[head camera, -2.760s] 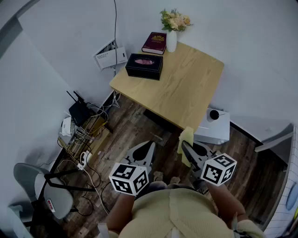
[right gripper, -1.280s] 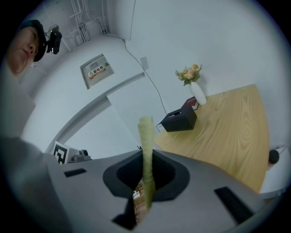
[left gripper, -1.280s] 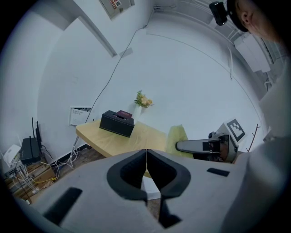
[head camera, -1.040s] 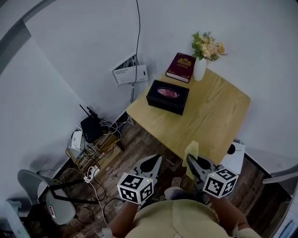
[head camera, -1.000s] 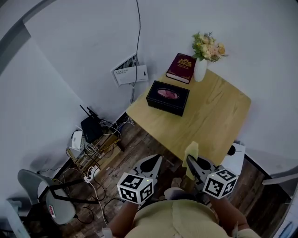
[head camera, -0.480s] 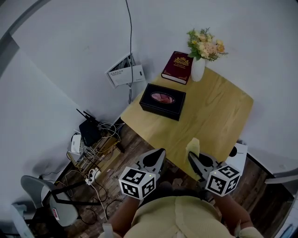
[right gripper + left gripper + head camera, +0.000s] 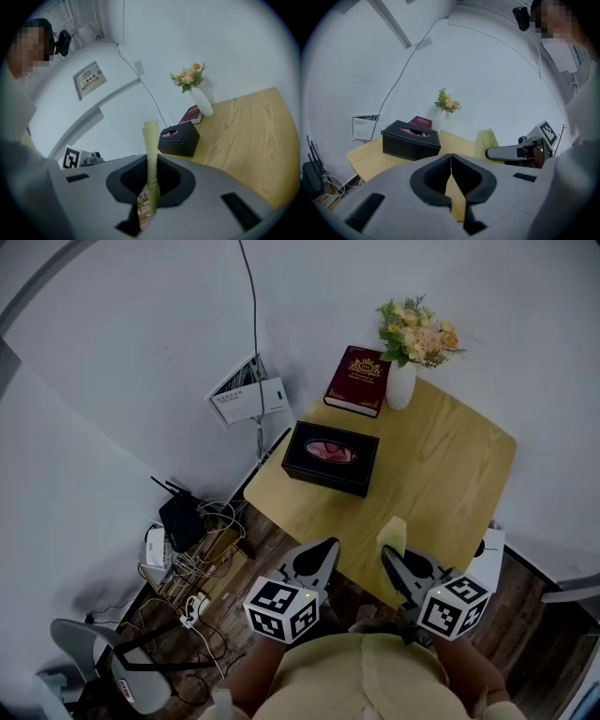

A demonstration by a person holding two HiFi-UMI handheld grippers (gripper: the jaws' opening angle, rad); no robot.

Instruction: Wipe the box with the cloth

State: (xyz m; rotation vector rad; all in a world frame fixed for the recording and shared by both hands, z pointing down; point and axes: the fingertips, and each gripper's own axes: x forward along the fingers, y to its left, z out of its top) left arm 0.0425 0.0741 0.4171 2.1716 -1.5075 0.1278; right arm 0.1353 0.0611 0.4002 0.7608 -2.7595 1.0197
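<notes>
While standing at the 6 o'clock edge of the table (image 7: 441, 474), got the right gripper (image 7: 386, 557) clamped on the yellow cloth (image 7: 394, 532), sticking straight up. Got the left gripper (image 7: 326, 547) pinched shut on nothing, just beside it at 9 o'clock. Can see the box (image 7: 330, 457) on the table toward 10 o'clock, well apart from both, with book (image 7: 358, 381) and vase (image 7: 401, 388) at 12.
</notes>
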